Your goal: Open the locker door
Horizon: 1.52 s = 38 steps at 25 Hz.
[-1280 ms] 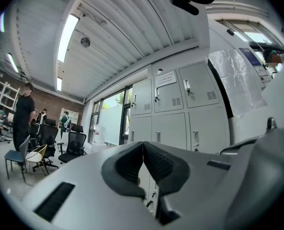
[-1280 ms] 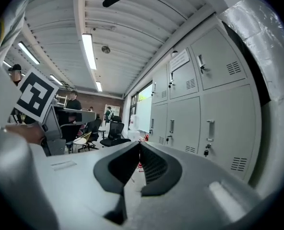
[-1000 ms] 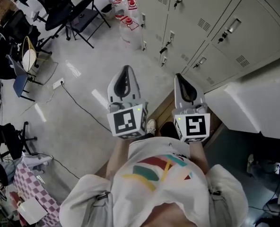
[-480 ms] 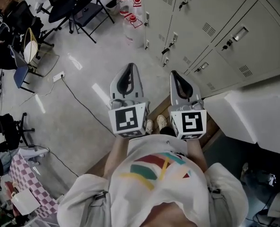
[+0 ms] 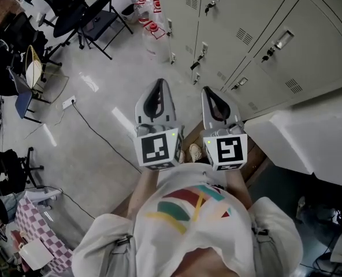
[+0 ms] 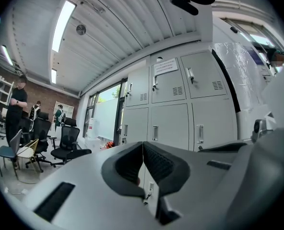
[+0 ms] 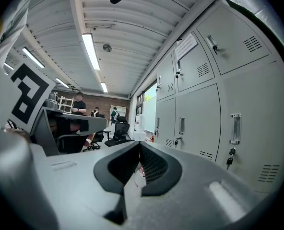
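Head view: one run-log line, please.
left gripper: shut, empty | right gripper: shut, empty | grey metal locker doors: closed, untouched

White shirt [image 5: 188, 215], seemingly stripe-printed — grey left tongs [image 5: 157, 84] and right tongs [image 5: 209, 91] bear markers [image 5: 158, 149].

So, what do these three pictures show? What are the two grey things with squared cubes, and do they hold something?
No robot here. A person stands on the floor and holds a tool in each hand: the left gripper and the right gripper; the cubes are part of them. One picture comes from a camera on the person's head, looking down. The other two come from a camera on each gripper, looking along its jaws. Both pairs of jaws are shut and hold nothing. Ahead stand grey lockers, doors closed, not touched.
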### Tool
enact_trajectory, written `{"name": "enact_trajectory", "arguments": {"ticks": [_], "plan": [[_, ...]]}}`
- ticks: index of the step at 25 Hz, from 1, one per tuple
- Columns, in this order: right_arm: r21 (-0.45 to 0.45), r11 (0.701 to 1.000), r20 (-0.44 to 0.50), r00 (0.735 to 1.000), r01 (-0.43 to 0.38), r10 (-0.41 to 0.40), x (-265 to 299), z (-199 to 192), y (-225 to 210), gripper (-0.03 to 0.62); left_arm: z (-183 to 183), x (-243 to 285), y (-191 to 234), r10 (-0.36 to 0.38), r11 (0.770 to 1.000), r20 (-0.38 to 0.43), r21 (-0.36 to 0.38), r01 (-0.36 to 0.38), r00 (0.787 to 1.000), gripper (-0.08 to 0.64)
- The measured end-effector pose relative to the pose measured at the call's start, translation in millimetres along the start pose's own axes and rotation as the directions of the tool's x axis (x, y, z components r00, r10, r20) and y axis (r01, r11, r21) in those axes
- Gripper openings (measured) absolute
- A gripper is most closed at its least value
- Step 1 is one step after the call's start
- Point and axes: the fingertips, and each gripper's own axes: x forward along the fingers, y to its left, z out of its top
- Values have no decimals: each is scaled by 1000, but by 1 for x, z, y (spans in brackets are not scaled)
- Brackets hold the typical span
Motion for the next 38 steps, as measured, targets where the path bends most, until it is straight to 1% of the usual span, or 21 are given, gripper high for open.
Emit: {"name": "enact_trajectory", "arguments": {"ticks": [2,4,11,14,16,18,20,21,24,26,29,32,35,38], "plan": [[2,1000,-2,1000,8,-8,3,-3,-5,5,-2,7,2,19,1000,-1,12,-19,1000,14],[8,1000,-14,1000,21,-21,4,-8,-11,5,-7,15,2,22,999,-6,30,-22,1000,14],[2,997,-27,997,75,-75,5,-13,-37,5,-16,42,-5,-18,1000,-28,18,19,999,14],[-1,996,-37,995,87,-87,8,-26,-47,5,-30,58,-12,-42,999,-54,21,43,998,14],[5,995,-40,995,97,-96,15,-41,-55,5,-38,74,-17,-59,998,-56,25,61,997,14],[29,993,-43,993,114,-113,23,-62,-64,5,-59,85,-21,-71,996,-76,46,74,995,14],[52,990,-73,989,135,-131,30,-89,-74,5,-85,95,-27,-94,992,-109,68,102,990,14],[52,988,-91,986,144,-139,34,-103,-80,5,-96,101,-32,-108,991,-118,67,117,987,14],[31,984,-109,979,176,-172,44,-136,-96,5,-125,116,-44,-168,983,-85,62,173,982,14],[45,978,-108,974,206,-200,47,-154,-104,5,-142,123,-50,-192,978,-68,64,196,979,14],[60,973,-93,972,224,-218,48,-176,-114,5,-169,129,-59,-215,974,-70,55,219,974,14],[41,970,-67,969,239,-236,50,-200,-115,5,-206,126,-67,-255,962,-91,78,262,963,14],[75,961,-112,960,266,-257,44,-233,-114,5,-238,120,-78,-277,954,-99,86,286,956,14],[68,958,-128,954,280,-270,40,-257,-122,5,-263,123,-93,-308,944,-106,92,318,945,14]]}}
